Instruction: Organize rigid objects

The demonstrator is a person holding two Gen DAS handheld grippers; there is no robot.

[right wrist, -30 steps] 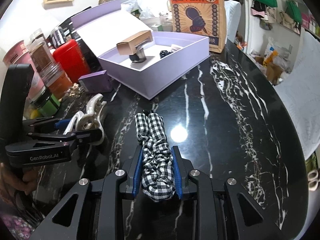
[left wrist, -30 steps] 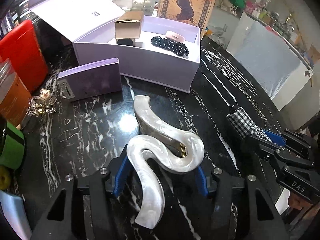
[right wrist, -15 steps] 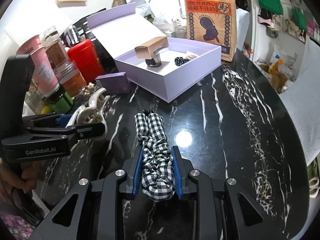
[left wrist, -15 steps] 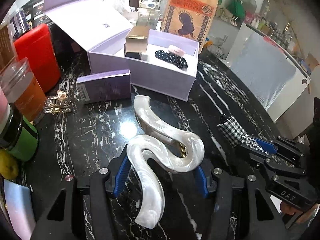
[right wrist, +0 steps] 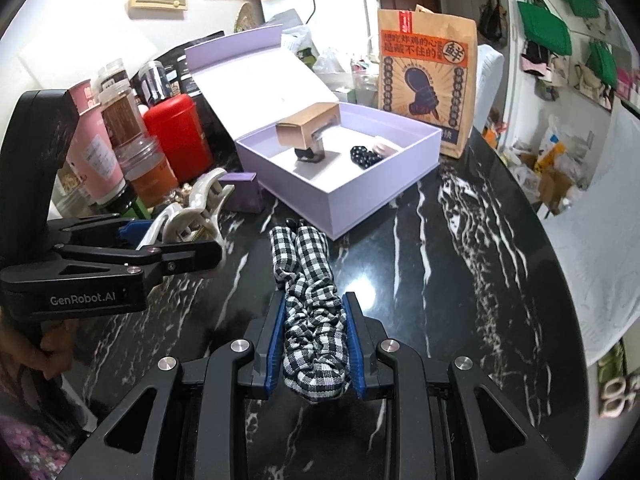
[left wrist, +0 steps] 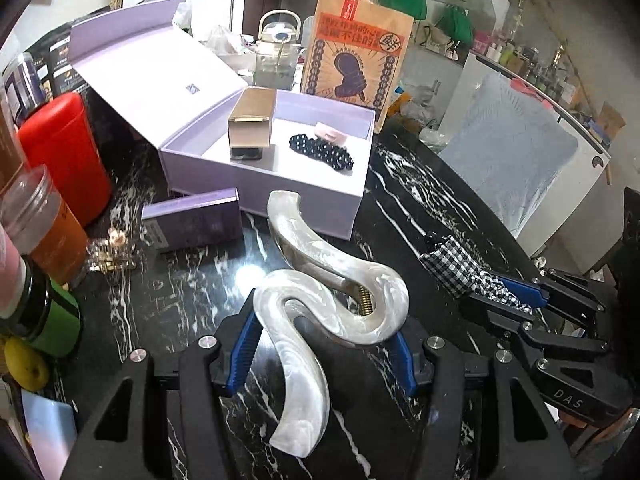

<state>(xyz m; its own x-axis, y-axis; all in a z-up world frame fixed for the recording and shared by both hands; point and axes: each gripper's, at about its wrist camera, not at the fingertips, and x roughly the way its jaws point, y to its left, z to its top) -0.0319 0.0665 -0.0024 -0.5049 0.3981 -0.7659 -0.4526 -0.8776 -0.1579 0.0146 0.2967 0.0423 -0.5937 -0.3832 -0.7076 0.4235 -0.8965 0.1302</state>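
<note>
My left gripper [left wrist: 322, 350] is shut on a large pearly-white wavy hair claw [left wrist: 320, 304], held above the black marble table [left wrist: 420, 200]. My right gripper [right wrist: 316, 344] is shut on a black-and-white checked scrunchie [right wrist: 310, 280], whose free end sticks out ahead of the pads. Each gripper shows in the other's view: the right gripper [left wrist: 516, 296] at the right, the left gripper [right wrist: 168, 240] at the left. Ahead stands an open lilac box [left wrist: 304, 196] holding a tan box [left wrist: 252, 124], a black beaded hair clip [left wrist: 324, 152] and a pink clip [left wrist: 330, 134].
A small purple box [left wrist: 192, 224] and a gold hair pin [left wrist: 108, 252] lie left of the lilac box. Red canister [left wrist: 68, 160], jars and bottles crowd the left edge. A printed paper bag [left wrist: 356, 52] and a glass teapot [left wrist: 276, 52] stand behind. The table's curved edge runs at right.
Both grippers have risen with their loads still held; the lilac box and the table's clutter now sit lower and farther in both views.
</note>
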